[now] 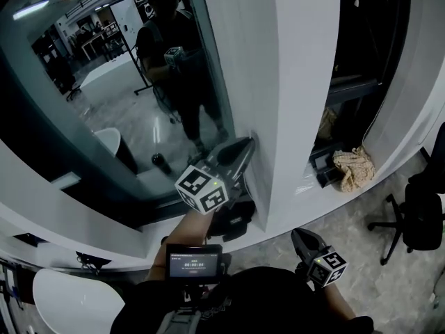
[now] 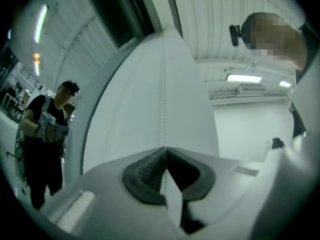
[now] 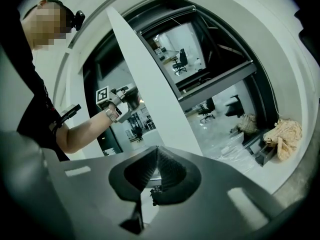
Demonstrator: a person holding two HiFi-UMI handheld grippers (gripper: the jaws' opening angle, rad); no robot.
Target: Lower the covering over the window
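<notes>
A thin white bead cord runs down the face of the white pillar between two dark windows. In the left gripper view it passes straight into the meeting tips of my left gripper, which is shut on it. In the head view the left gripper is raised with its tips against the pillar's left edge. My right gripper hangs low near my body, shut with nothing in it. No blind or shade shows over the glass, which reflects a person.
A crumpled beige cloth and a black box lie at the foot of the right window. A black office chair stands on the floor at the right. A white sill curves along below the left window.
</notes>
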